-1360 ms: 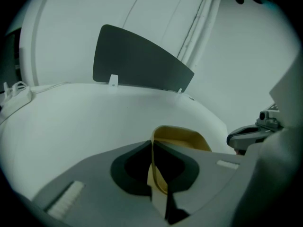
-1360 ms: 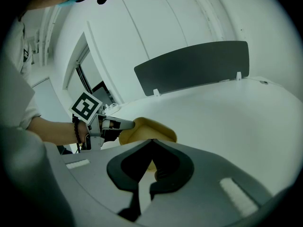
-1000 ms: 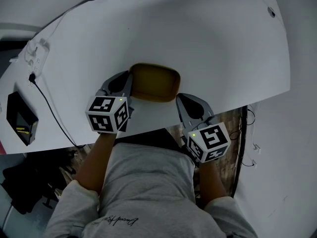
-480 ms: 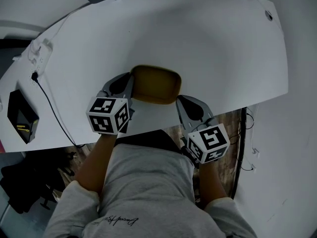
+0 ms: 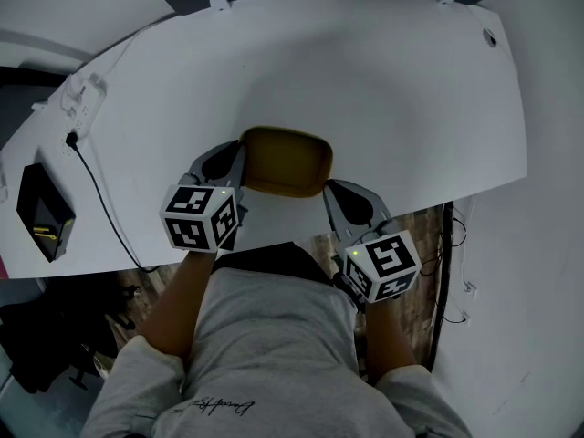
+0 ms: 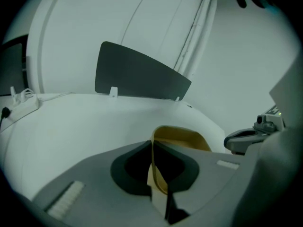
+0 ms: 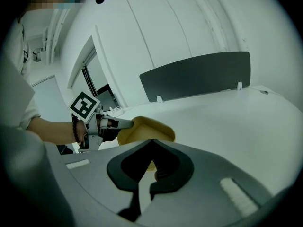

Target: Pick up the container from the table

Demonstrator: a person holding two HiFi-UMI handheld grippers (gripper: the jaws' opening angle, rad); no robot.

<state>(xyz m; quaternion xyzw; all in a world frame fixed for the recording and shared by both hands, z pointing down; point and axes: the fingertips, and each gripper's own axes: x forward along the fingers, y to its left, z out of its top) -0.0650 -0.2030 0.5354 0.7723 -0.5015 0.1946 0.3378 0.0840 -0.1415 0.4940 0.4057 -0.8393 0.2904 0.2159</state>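
A shallow yellow container [image 5: 285, 161] sits near the front edge of the white table [image 5: 383, 71]. My left gripper [image 5: 241, 159] is shut on its left rim, which shows thin between the jaws in the left gripper view, where the container [image 6: 185, 137] fills the space past the left gripper [image 6: 152, 148]. My right gripper [image 5: 327, 188] is at the container's right end, jaws closed together against its rim. In the right gripper view the container [image 7: 147, 128] lies just beyond the right gripper [image 7: 151, 143]. Whether the container's base touches the table I cannot tell.
A black box [image 5: 43, 213] lies at the table's left end, with a black cable [image 5: 96, 199] running to a white power strip [image 5: 80, 91]. A dark panel [image 6: 137, 74] stands along the table's far edge. Floor and cables show beyond the front right edge.
Both grippers have kept their places on the container's two ends. The whole scene has shifted slightly in the head view; no clear move of the container against the table.
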